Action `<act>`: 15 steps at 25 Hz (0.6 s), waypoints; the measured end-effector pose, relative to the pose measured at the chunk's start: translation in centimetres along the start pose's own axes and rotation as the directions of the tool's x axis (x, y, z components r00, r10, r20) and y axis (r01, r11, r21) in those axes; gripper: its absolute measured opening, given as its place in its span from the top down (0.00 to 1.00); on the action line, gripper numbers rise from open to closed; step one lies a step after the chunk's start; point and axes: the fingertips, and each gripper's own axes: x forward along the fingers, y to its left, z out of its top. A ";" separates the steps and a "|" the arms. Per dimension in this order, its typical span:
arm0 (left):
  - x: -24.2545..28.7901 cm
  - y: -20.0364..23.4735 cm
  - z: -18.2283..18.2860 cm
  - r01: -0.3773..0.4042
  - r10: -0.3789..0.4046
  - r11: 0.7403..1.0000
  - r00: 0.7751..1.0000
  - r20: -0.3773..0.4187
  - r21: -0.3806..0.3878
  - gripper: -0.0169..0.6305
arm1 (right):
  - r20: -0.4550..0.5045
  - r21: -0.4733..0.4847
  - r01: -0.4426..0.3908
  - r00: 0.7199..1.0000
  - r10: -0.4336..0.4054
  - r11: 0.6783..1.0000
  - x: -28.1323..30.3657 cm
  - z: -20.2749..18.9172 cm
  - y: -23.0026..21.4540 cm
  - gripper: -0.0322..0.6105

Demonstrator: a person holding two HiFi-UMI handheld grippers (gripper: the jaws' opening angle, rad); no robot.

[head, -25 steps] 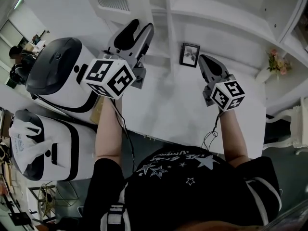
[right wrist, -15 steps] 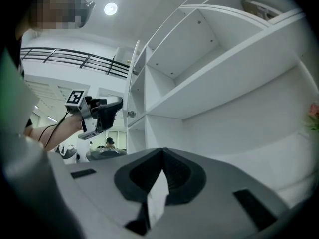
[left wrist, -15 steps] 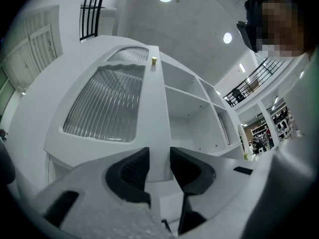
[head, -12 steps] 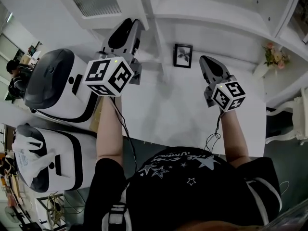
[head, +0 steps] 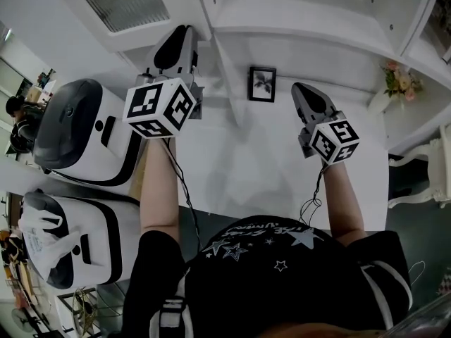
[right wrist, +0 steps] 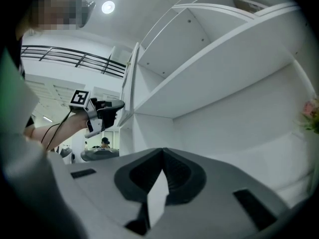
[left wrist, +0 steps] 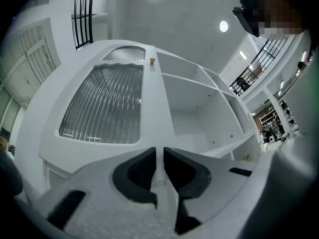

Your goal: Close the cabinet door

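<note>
The white cabinet door with its ribbed glass pane stands swung open at the upper left, and fills the left gripper view as door. My left gripper reaches up to the door's free edge. Its jaws are closing and only a thin slit remains. The door's white stile shows through the slit, and I see nothing pinched. In the right gripper view the left gripper touches the door edge. My right gripper hovers shut and empty over the counter, facing the open shelves.
A small framed picture leans at the back of the white counter. Pink flowers stand at the right. Two white and black machines sit left of the counter, and a white chair is at the far right.
The left gripper's jaws have narrowed from clearly apart to almost together, and it has shifted left along the door's edge. The right gripper has hardly moved.
</note>
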 end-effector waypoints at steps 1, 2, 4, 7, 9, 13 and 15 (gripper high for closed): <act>0.2 0.0 -0.1 -0.005 0.005 1.000 1.000 -0.004 0.005 0.90 | 0.001 0.003 0.001 1.000 -0.001 1.000 -0.1 0.0 -0.2 0.94; 0.5 0.1 -0.1 -0.010 0.010 1.000 1.000 -0.008 0.009 0.90 | 0.001 0.008 0.003 1.000 -0.003 1.000 -0.1 -0.1 -0.4 0.94; 0.8 0.2 -0.3 -0.019 0.019 1.000 1.000 -0.015 0.013 0.91 | -0.004 0.016 0.003 1.000 -0.003 1.000 -0.3 -0.5 -0.7 0.94; 1.2 0.5 -0.5 -0.048 0.048 0.999 0.999 -0.014 -0.008 0.91 | -0.021 0.017 -0.010 1.000 0.010 1.000 -0.4 -1.1 -0.9 0.94; 1.4 0.5 -0.5 -0.075 0.074 0.997 0.997 -0.003 -0.022 0.91 | -0.027 0.020 -0.018 0.999 0.018 1.000 -0.4 -1.4 -0.9 0.94; 1.4 0.4 -0.6 -0.114 0.114 0.993 0.993 0.013 0.003 0.91 | -0.040 0.031 -0.055 0.998 0.056 0.998 -0.5 -1.9 -0.7 0.94; 1.3 0.4 -0.6 -0.132 0.132 0.991 0.991 0.020 0.009 0.91 | -0.047 0.038 -0.085 0.995 0.087 0.996 -0.4 -2.1 -0.6 0.94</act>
